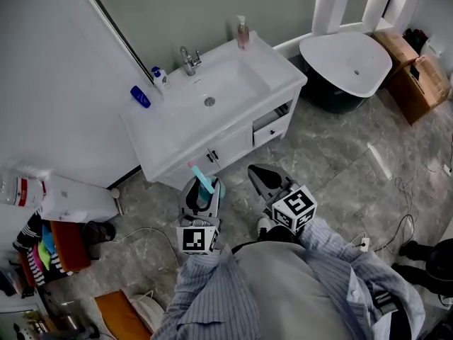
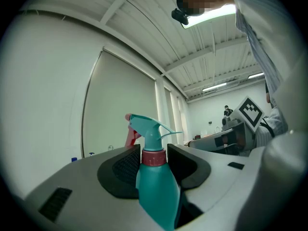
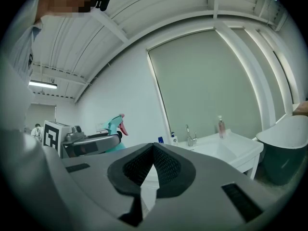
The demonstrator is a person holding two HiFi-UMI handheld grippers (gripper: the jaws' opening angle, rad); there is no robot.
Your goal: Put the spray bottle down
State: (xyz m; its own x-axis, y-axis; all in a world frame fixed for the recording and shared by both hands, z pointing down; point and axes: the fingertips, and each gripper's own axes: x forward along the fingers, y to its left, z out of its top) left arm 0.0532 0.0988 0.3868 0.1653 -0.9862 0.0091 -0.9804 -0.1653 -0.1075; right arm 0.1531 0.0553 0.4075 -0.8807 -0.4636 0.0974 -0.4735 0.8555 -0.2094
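- Left gripper [image 2: 154,163]: clamped on teal spray bottle [image 2: 157,189] by its neck; clear only in left gripper view.
- In head view, spray bottle up in air, near white sink cabinet [image 1: 233,144].
- Right gripper [image 3: 153,163]: pinched together, empty.

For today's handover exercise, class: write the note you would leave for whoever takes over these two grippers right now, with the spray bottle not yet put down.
Left gripper: shut on the teal spray bottle, gripped at its collar, bottle upright.
Right gripper: shut, nothing in it.
White vanity: ahead of both grippers.
Done: bottle is in hand.
Left: set the bottle down, then open the jaws.
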